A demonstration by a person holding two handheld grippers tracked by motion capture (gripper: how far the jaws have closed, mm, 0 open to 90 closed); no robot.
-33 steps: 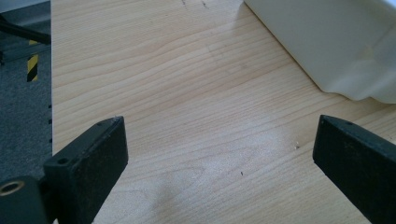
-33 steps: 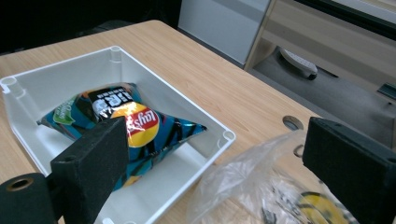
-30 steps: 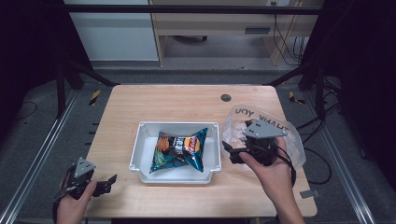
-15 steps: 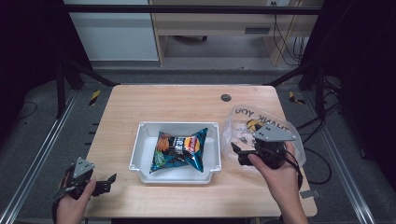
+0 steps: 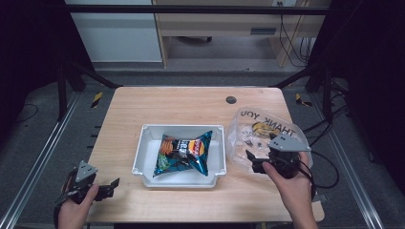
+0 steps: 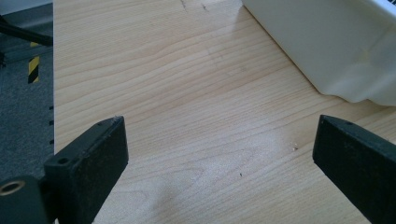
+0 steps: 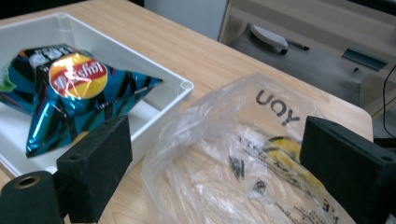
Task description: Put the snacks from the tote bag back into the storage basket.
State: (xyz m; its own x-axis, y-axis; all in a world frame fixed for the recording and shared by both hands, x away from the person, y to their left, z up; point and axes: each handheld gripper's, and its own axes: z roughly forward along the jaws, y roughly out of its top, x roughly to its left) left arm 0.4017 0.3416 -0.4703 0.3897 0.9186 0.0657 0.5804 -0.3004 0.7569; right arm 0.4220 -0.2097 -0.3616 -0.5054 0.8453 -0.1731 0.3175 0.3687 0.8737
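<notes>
Both pairs of my jaws stand wide apart and grip nothing. Taking the white bin as my landmark: my right gripper sits just beside its right wall, over the near edge of the clear plastic bag that lies crumpled on the table to the bin's right. In my right gripper view the bag spreads between my two jaws, with the bin's corner beyond my left-hand jaw. A blue chip packet lies flat inside the bin. My left gripper rests well off the bin's left near corner, at the table's edge, with bare wood between its jaws.
</notes>
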